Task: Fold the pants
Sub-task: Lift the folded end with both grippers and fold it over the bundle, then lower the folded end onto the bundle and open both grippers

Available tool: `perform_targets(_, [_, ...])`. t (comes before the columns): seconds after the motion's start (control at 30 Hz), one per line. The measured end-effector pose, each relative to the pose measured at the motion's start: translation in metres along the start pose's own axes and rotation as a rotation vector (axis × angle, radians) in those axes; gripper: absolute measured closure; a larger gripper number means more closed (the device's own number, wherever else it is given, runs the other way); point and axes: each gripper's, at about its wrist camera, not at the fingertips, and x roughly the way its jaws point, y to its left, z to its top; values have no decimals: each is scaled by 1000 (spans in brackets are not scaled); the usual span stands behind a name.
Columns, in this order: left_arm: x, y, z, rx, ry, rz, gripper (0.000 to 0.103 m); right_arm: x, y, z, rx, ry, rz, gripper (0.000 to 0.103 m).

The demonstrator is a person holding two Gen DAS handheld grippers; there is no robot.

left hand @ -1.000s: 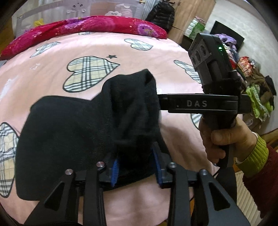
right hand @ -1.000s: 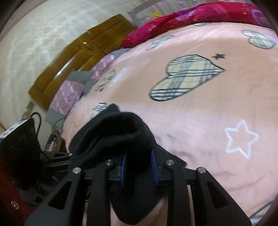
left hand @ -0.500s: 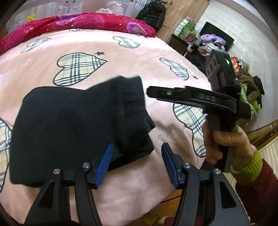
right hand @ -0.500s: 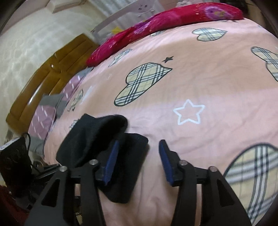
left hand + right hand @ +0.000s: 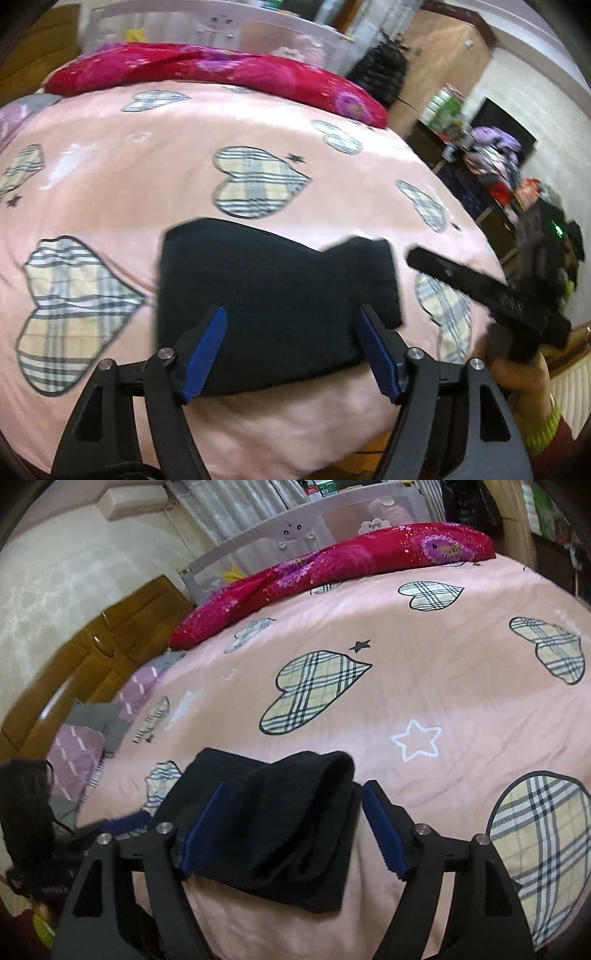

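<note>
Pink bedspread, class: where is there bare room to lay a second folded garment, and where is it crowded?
Bare pink bedspread lies between the folded black pants and the red floral quilt at the far edge. The near edge is crowded: the pants sit there, with the open left gripper and right gripper over them.

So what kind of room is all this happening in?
Most likely a lived-in bedroom: a bed with a pink heart-print bedspread, a wooden headboard, and clothes piled on furniture at the side.

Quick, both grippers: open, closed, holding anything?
Left gripper: open, holding nothing; black pants lie on the bed.
Right gripper: open, holding nothing.
</note>
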Motion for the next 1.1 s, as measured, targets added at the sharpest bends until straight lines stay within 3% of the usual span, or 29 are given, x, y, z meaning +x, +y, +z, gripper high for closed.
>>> perform_targets(0.27, [11,54,21,-117,22,70,29,20,24,6,-27,0,-155,24])
perform_targets(0.47, [32,64,28,-110,59,102,29,27,18,-8,-28,31,-199,24])
perform_targets(0.67, [66,73,33,-95,125,173,29,34,0,-30,-54,112,-338,24])
perform_targets(0.93, [79,81,17,-103,142,193,28,31,-40,-47,13,168,-411,24])
perform_targets(1.0, [77,83,14,-119,136,178,28,34,-52,-52,65,197,-365,32])
perform_targets(1.1, [65,83,14,-121,119,172,29,22,-53,-52,104,156,-315,32])
